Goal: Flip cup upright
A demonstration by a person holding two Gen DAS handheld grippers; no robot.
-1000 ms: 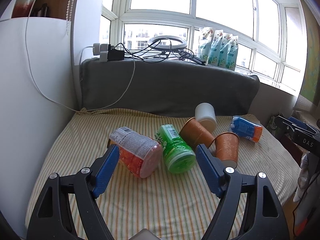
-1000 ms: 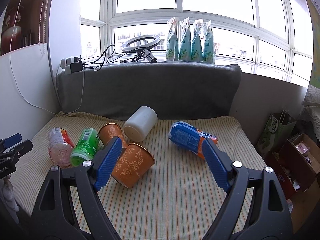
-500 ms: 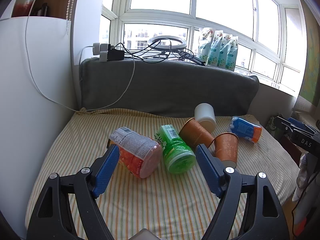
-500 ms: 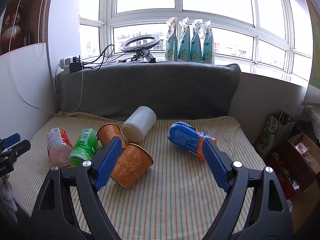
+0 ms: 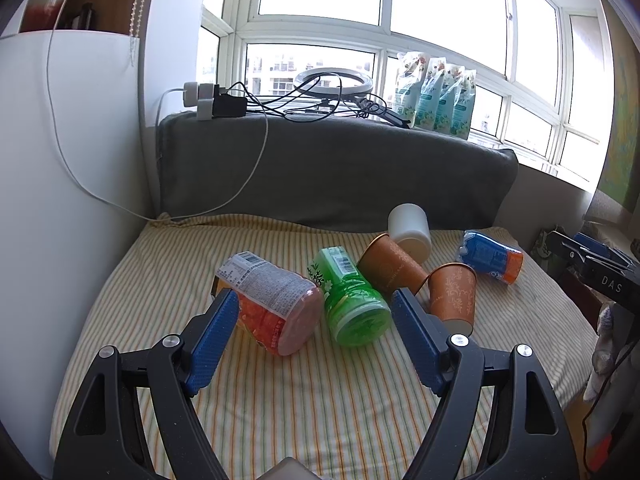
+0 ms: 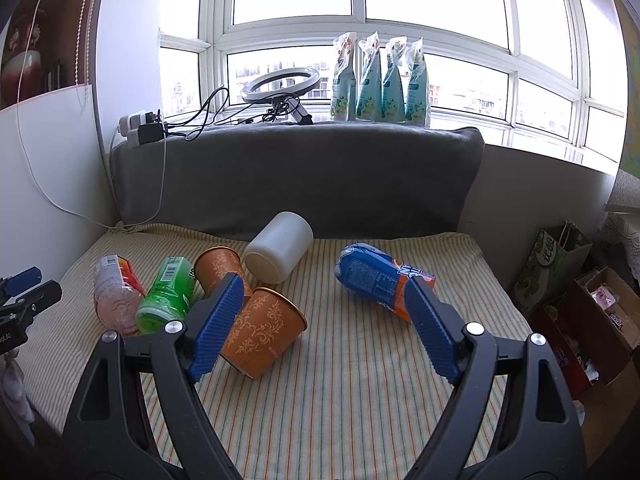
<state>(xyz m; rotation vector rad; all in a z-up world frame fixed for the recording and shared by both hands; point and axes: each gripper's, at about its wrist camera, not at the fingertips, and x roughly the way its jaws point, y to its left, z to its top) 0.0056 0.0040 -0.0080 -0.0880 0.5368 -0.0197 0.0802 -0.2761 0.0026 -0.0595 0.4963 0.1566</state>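
Note:
Two orange paper cups lie on their sides on the striped tablecloth. The near cup (image 6: 264, 332) (image 5: 454, 294) has its mouth toward the right in the right wrist view. The far cup (image 6: 219, 268) (image 5: 390, 266) lies behind it. A white cup (image 6: 280, 246) (image 5: 410, 232) lies on its side further back. My right gripper (image 6: 320, 304) is open and empty, its left finger just in front of the near orange cup. My left gripper (image 5: 314, 316) is open and empty, above the table in front of the bottles.
A green bottle (image 5: 350, 300) and a clear orange-labelled bottle (image 5: 268, 304) lie at the left. A blue and orange bottle (image 6: 380, 280) lies at the right. A grey cushion (image 6: 296, 176) backs the table (image 6: 360, 380). Boxes and a bag (image 6: 560, 264) stand off the right edge.
Both grippers have drifted very slightly; the cups and bottles have not moved. Both grippers stay open.

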